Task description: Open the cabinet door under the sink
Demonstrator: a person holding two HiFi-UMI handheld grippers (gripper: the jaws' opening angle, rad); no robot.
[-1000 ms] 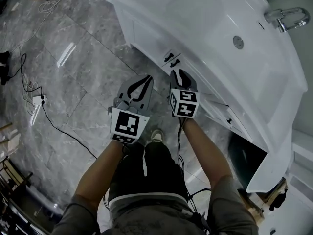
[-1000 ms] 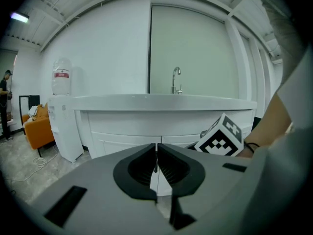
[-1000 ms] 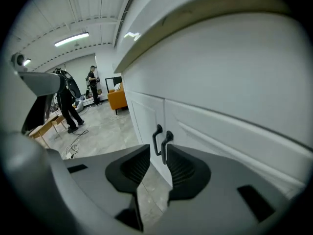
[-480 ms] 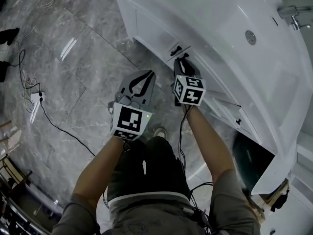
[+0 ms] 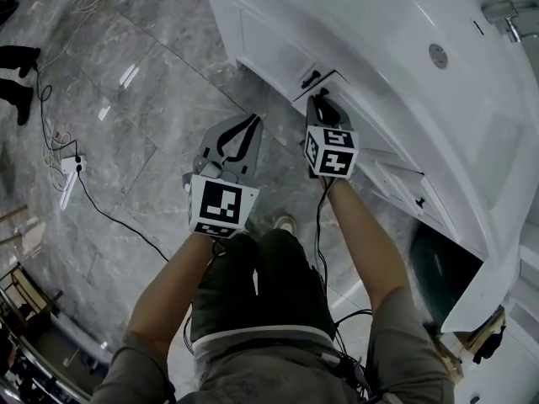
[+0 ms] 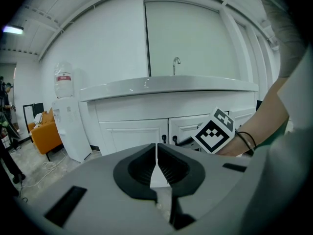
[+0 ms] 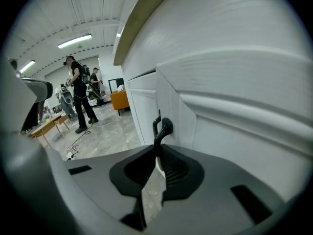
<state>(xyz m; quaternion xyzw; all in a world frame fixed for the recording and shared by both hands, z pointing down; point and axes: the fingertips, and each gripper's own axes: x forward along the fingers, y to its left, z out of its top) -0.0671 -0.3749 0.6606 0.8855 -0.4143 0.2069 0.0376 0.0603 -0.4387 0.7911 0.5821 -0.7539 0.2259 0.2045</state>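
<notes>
The sink (image 5: 472,99), at 2 o'clock, holds only its drain. The cabinet's inside can't be seen. At 12 o'clock the right gripper (image 7: 157,149) has its jaws clamped on the black handle (image 7: 162,128) of the door (image 7: 234,141), whose edge stands slightly proud of the neighbouring door (image 7: 142,116). A second ago this gripper hung short of the handle. The left gripper (image 6: 156,146), at its 9 o'clock, hovers over the floor (image 5: 152,108) with jaws pressed together on nothing, and has barely moved.
</notes>
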